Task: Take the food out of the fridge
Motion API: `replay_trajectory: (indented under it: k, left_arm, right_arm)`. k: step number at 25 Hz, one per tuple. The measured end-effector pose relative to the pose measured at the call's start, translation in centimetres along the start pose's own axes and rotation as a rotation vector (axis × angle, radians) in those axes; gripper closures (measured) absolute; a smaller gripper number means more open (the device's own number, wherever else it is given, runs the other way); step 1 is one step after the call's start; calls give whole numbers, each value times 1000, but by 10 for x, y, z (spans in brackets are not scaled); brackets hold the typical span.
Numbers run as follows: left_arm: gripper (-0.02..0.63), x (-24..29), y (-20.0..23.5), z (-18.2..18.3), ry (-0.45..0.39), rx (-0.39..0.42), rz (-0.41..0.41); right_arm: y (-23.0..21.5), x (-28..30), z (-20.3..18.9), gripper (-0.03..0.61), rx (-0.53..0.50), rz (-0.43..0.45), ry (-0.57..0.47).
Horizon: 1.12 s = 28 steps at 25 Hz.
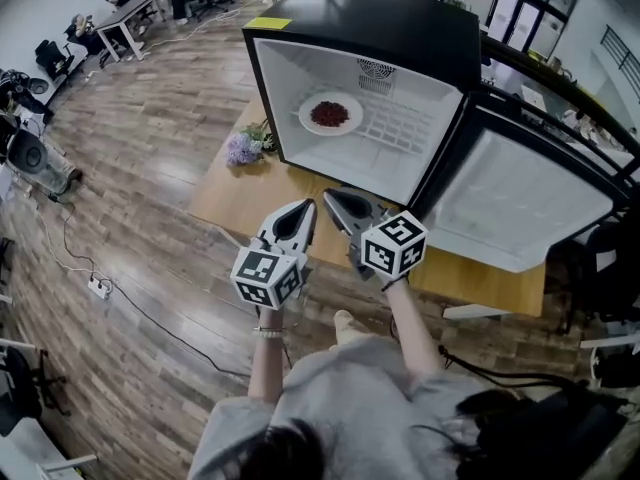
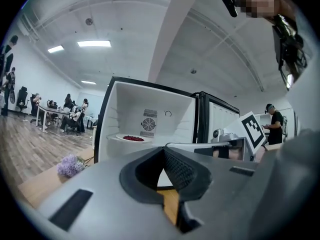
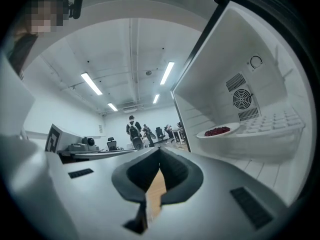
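Head view: left gripper [image 1: 301,212] and right gripper [image 1: 338,201] are closed, holding nothing; red food [image 1: 329,114] on the fridge [image 1: 400,38] plate [image 1: 309,125] looks too small to name.

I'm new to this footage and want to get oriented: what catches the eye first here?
An open black fridge sits on the wooden table, a white plate of red food on its shelf. In front, the left gripper and right gripper point at it, both shut and empty.

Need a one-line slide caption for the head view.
Both shut, the left gripper and right gripper hover before the open fridge; plate of red food inside.
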<state>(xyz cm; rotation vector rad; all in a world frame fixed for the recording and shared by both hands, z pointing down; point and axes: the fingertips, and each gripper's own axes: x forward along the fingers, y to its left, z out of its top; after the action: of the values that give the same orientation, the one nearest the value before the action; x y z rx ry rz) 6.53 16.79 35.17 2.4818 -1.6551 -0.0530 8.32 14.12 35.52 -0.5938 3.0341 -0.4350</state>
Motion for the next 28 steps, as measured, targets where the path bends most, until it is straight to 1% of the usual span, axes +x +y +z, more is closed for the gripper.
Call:
replay_trajectory:
  k: [8, 12, 15, 18, 23, 26, 28]
  left_arm:
    - [606, 31, 35, 11, -17, -17, 35]
    - [606, 45, 47, 9, -22, -16, 39]
    - [606, 53, 54, 9, -27, -17, 34]
    - [606, 62, 60, 4, -5, -21, 15]
    - [606, 77, 64, 2, 53, -3, -58]
    - [606, 86, 69, 3, 70, 7, -94]
    - [606, 90, 73, 2, 80, 11, -112]
  right_arm:
    - [-34, 21, 15, 571, 0, 6, -15]
    - [-52, 30, 15, 571, 23, -7, -24]
    - [-65, 36, 17, 571, 90, -28, -53]
    - [-77, 38, 20, 571, 166, -70, -82]
    - [-96, 40, 30, 571, 336, -137, -173]
    - [-108, 40, 34, 571, 401, -189, -218]
    - [-112, 42, 32, 569, 434, -209, -228]
